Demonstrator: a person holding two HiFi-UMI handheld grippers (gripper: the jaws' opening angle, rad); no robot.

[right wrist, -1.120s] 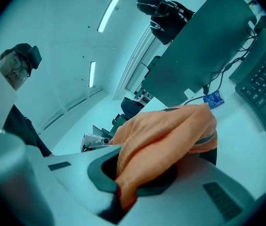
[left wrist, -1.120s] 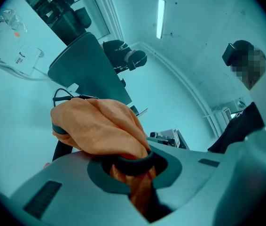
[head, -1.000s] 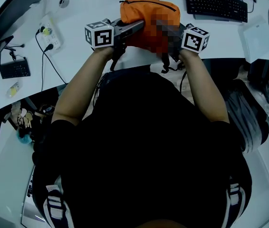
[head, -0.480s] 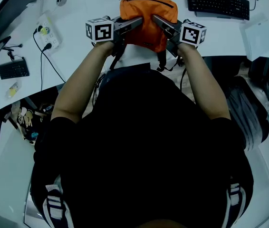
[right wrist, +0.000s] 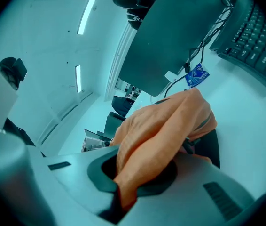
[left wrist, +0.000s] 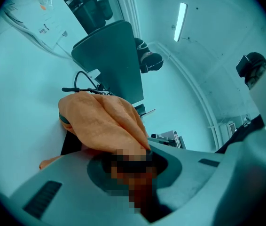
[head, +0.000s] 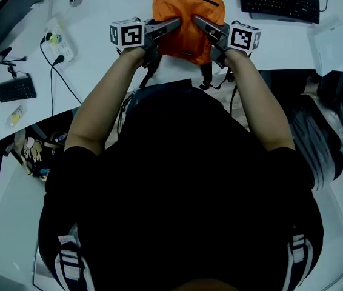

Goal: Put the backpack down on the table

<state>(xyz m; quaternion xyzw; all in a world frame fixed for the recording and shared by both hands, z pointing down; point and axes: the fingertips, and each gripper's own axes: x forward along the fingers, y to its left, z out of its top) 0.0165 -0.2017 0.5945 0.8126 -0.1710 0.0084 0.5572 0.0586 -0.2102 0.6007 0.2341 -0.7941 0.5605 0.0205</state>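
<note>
An orange backpack [head: 187, 17] with black straps sits over the white table [head: 99, 59] near its front edge, between my two grippers. My left gripper [head: 176, 23] is shut on a fold of its orange fabric [left wrist: 105, 121] at the left side. My right gripper [head: 197, 20] is shut on a fold of fabric [right wrist: 156, 126] at the right side. Both grippers point inward toward each other. The backpack's black straps [head: 206, 73] hang down over the table edge. Whether its base rests on the table is hidden.
A black keyboard [head: 277, 2] lies at the back right, a white box [head: 326, 47] beside it. A power strip [head: 56, 41] with a black cable and a small keyboard [head: 15, 88] lie at the left. A dark monitor back [right wrist: 180, 32] stands behind the backpack.
Both grippers have sunk with the backpack and rolled slightly; in the head view the backpack has shifted a little farther from me. Both grips are unchanged.
</note>
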